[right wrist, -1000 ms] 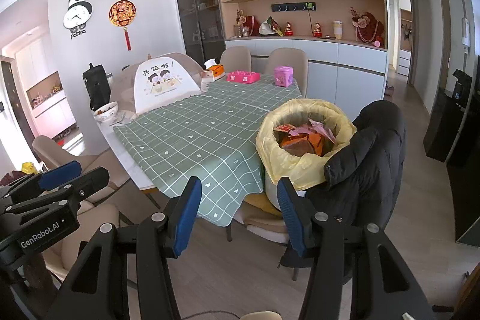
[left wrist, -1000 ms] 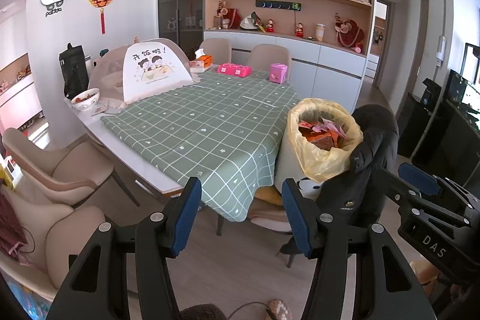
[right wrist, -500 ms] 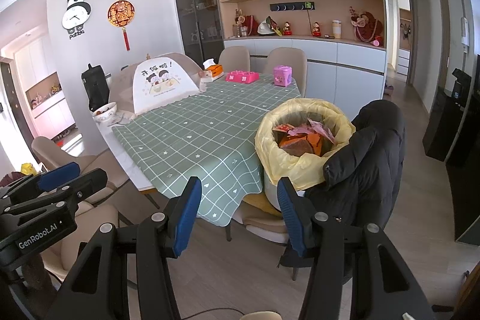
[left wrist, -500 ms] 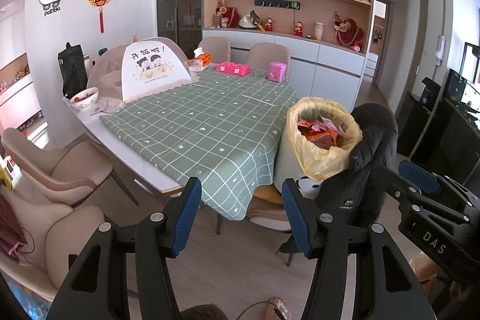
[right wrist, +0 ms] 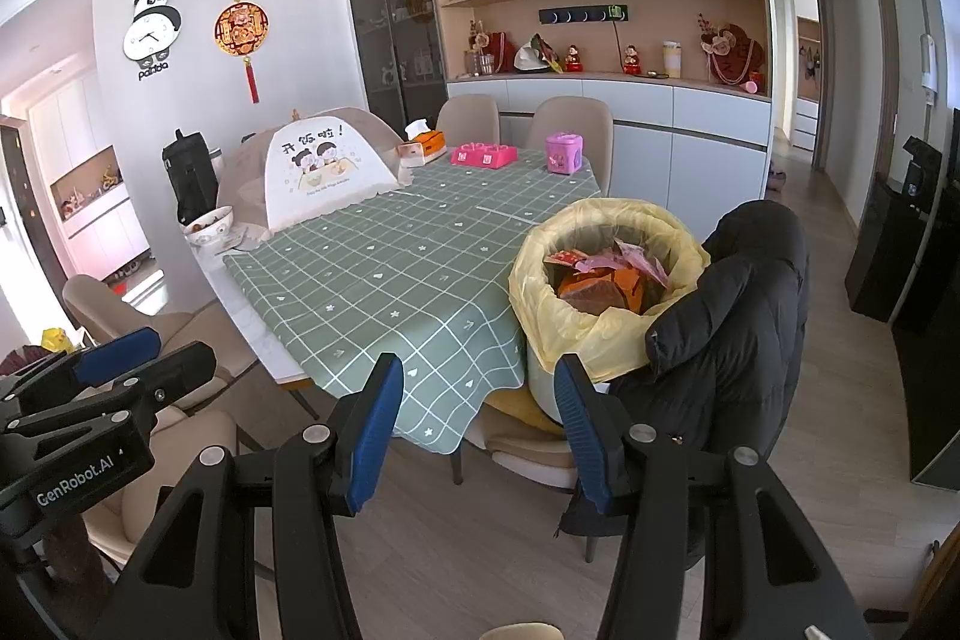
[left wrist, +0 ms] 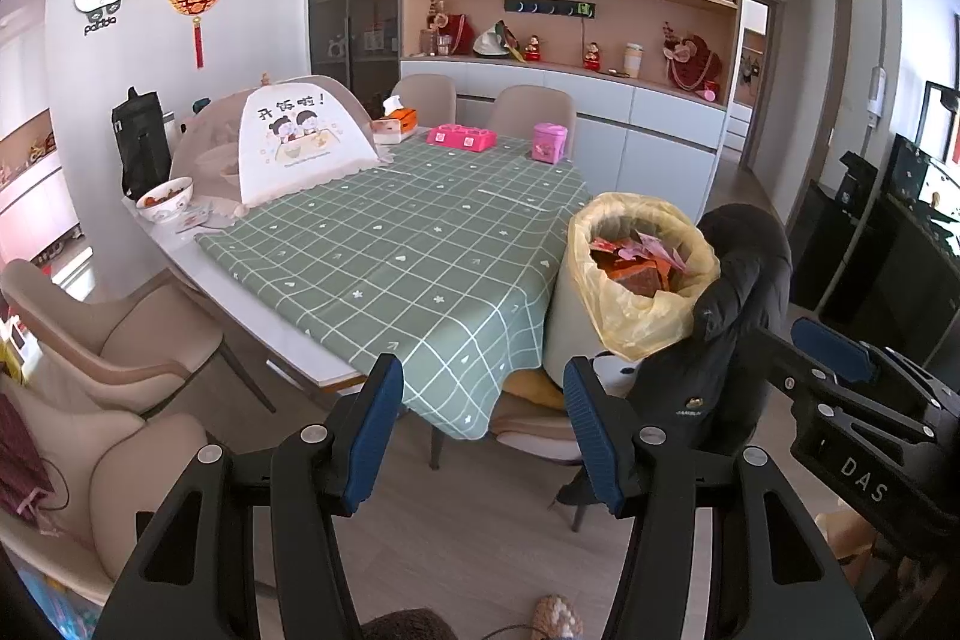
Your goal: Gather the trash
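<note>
Beside table: trash bin (left wrist: 639, 274) upright, mouth up; both hand-held grippers (left wrist: 480, 430) (right wrist: 477, 424) apart, empty.

Trash bin (left wrist: 639, 280) on chair (left wrist: 528, 433) beside table (left wrist: 396, 250)

Almost nothing differs from the earlier pictures. In the left wrist view the whole room, including the lined trash bin (left wrist: 642, 274) beside the surface (left wrist: 396, 244), sits very slightly higher than a second ago.
</note>
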{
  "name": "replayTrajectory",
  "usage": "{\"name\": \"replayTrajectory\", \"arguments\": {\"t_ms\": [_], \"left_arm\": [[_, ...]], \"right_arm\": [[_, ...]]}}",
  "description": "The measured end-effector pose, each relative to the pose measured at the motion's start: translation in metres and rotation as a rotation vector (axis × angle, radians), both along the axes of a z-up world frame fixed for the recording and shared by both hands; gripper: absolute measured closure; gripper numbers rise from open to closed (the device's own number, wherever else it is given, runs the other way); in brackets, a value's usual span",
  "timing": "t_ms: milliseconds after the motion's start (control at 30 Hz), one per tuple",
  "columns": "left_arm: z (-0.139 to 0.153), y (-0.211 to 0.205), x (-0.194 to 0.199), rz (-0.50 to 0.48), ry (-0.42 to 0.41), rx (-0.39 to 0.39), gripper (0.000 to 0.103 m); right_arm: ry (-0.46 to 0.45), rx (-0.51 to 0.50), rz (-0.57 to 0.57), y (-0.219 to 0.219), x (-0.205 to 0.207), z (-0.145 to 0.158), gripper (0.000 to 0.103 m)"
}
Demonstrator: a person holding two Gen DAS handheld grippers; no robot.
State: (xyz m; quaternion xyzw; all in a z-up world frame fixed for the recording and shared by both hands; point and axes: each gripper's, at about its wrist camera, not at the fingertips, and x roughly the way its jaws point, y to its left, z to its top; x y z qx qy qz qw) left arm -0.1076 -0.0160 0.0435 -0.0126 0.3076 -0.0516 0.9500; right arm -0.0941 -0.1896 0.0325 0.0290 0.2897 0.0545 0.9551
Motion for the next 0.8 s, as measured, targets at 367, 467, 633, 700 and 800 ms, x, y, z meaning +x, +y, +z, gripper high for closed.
{"name": "replayTrajectory", "arguments": {"t_ms": [367,467,633,700,800], "left_arm": [[0.001,-0.002,0.0,-0.001,0.0,-0.001,0.046],[0.0,-0.009,0.0,-0.009,0.002,0.006,0.046],[0.001,-0.017,0.0,-0.015,-0.002,0.011,0.046],[0.0,-0.019,0.001,-0.016,-0.002,0.017,0.046],[0.0,-0.023,0.007,-0.028,0.003,0.027,0.046]], "right_arm": [[0.001,-0.001,-0.004,-0.002,0.0,0.001,0.053],[-0.001,0.003,-0.014,-0.003,-0.002,0.001,0.053],[-0.004,0.0,-0.028,-0.002,-0.003,0.003,0.053],[-0.008,-0.001,-0.032,-0.001,-0.002,0.003,0.053],[-0.01,-0.002,-0.037,0.0,-0.001,0.004,0.053]]}}
